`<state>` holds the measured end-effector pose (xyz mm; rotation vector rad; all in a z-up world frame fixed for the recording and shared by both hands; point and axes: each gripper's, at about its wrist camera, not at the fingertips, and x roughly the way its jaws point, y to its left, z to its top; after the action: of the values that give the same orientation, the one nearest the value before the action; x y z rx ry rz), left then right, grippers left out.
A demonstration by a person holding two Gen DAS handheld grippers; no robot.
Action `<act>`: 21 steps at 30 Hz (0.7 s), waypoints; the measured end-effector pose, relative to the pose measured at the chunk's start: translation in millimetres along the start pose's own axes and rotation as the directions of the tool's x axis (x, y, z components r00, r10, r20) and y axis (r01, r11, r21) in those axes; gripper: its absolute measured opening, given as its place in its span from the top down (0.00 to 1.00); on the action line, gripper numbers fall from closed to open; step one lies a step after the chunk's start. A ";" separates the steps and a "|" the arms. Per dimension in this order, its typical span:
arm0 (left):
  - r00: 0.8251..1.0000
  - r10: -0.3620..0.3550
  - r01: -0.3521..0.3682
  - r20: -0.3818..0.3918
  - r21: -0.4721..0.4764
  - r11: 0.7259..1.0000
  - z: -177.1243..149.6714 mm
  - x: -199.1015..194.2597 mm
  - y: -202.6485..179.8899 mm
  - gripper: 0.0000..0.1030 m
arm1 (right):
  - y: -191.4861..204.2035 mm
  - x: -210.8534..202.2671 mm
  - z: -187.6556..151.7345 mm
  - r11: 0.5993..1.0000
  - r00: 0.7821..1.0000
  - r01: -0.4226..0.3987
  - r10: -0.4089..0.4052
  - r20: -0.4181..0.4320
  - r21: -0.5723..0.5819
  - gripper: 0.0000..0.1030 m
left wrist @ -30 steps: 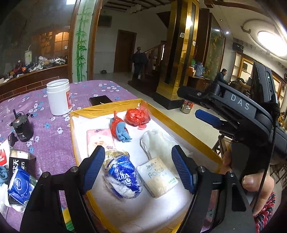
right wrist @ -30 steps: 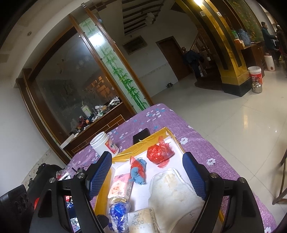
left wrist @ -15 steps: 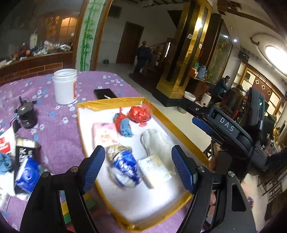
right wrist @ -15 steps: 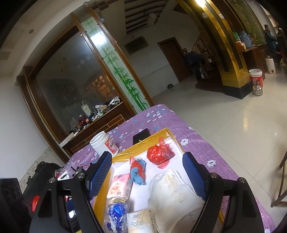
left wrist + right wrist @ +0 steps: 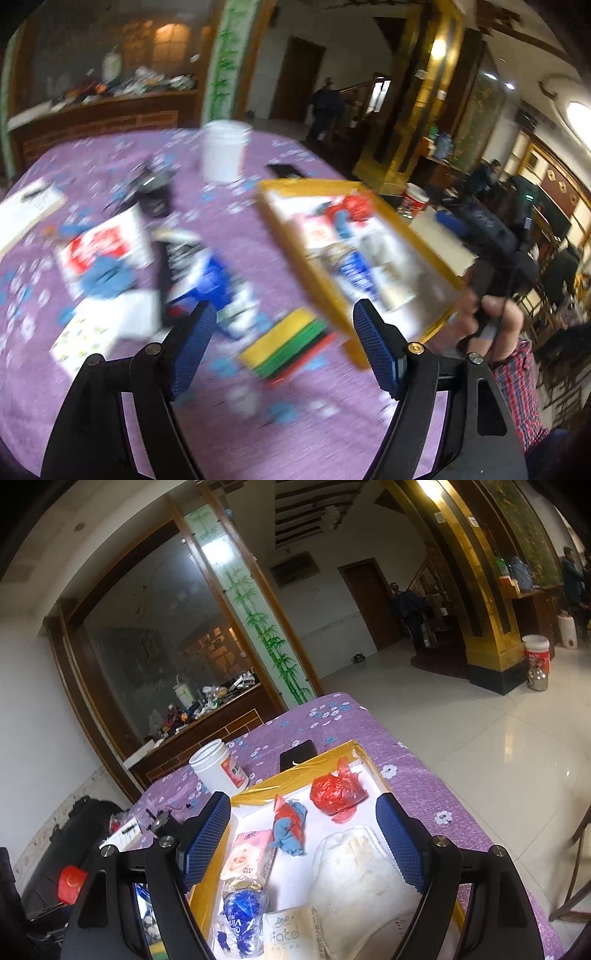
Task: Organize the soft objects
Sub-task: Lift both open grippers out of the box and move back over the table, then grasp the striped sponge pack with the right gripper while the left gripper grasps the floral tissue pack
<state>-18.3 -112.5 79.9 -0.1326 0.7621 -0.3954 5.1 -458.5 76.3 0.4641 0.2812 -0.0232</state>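
Note:
A yellow-rimmed white tray (image 5: pixel 295 779) holds a red plastic bag (image 5: pixel 338 792), a red and blue cloth toy (image 5: pixel 290 825), a pink tissue pack (image 5: pixel 249 854), a blue wrapped pack (image 5: pixel 243 908), a "Face" tissue pack (image 5: pixel 290 934) and a white cloth (image 5: pixel 356 871). My right gripper (image 5: pixel 303 843) is open and empty above the tray. My left gripper (image 5: pixel 282 347) is open and empty over the purple tablecloth, left of the tray (image 5: pixel 295 243). A blue tissue pack (image 5: pixel 218 280) and a blue cloth (image 5: pixel 107 275) lie on the table, blurred.
A white jar (image 5: pixel 225 151) and a black phone (image 5: pixel 297 753) stand beyond the tray. Stacked yellow, green and red sheets (image 5: pixel 286 343) lie near the left gripper. Boxes and papers (image 5: pixel 99 243) cover the table's left side. The right gripper shows in the left view (image 5: pixel 476 225).
My left gripper has swung left, away from the tray and out over the cluttered tablecloth; its view is motion-blurred. The right gripper has barely moved.

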 end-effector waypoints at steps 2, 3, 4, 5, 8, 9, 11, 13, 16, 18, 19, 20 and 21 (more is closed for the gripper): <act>0.999 0.036 -0.036 -0.008 -0.046 0.998 -5.8 -5.7 27.8 0.26 | 4.4 -1.0 -1.1 1.000 1.000 -0.015 0.015 0.006 -0.018 0.19; 0.998 0.069 -0.069 -0.005 -0.068 0.995 -10.0 -9.8 45.8 0.26 | 7.4 -1.2 -1.6 0.999 1.000 -0.027 0.027 0.005 -0.029 0.19; 0.996 0.092 -0.093 -0.005 -0.078 0.993 -12.4 -12.8 58.3 0.26 | 9.4 -0.4 -1.7 0.999 0.999 -0.034 0.034 0.000 -0.033 0.19; 0.993 0.116 -0.117 -0.015 -0.082 0.990 -14.3 -14.1 68.6 0.26 | 12.2 -0.2 -2.6 0.998 0.999 -0.047 0.047 -0.010 -0.034 0.19; 0.979 0.193 -0.200 -0.071 -0.100 0.975 -19.7 -13.6 103.3 0.26 | 22.5 -0.1 -7.4 0.992 0.991 -0.127 0.126 -0.054 -0.017 0.19; 0.974 0.206 -0.215 -0.091 -0.107 0.971 -21.6 -11.4 114.2 0.26 | 28.6 -1.0 -10.3 0.988 0.986 -0.152 0.151 -0.071 -0.014 0.19; 0.968 0.222 -0.234 -0.117 -0.106 0.966 -23.2 -7.1 125.1 0.26 | 44.6 0.0 -20.0 0.979 0.973 -0.203 0.198 -0.119 -0.024 0.18; 0.962 0.225 -0.240 -0.152 -0.094 0.966 -23.1 2.5 132.4 0.26 | 63.5 2.9 -31.5 0.965 0.954 -0.258 0.247 -0.172 -0.043 0.18; 0.954 0.234 -0.245 -0.186 -0.035 0.969 -24.9 12.3 130.8 0.26 | 94.1 10.6 -49.3 0.937 0.912 -0.341 0.311 -0.267 -0.073 0.18; 0.946 0.248 -0.250 -0.207 0.020 0.968 -26.9 16.6 124.6 0.26 | 110.4 13.9 -60.0 0.921 0.888 -0.382 0.340 -0.310 -0.082 0.18; 0.943 0.258 -0.254 -0.208 0.047 0.966 -27.7 17.8 122.1 0.26 | 118.2 14.5 -65.7 0.912 0.876 -0.401 0.353 -0.327 -0.089 0.18; 0.942 0.266 -0.260 -0.204 0.060 0.964 -27.2 19.8 120.4 0.26 | 123.9 13.6 -70.8 0.906 0.871 -0.411 0.359 -0.337 -0.097 0.18; 0.939 0.276 -0.267 -0.205 0.069 0.961 -27.0 22.6 119.6 0.26 | 129.0 13.2 -74.7 0.902 0.867 -0.418 0.360 -0.345 -0.110 0.18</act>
<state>13.5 -10.9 15.1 0.0547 0.9701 -0.1620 9.3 -309.3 65.3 0.3334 0.4975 0.4778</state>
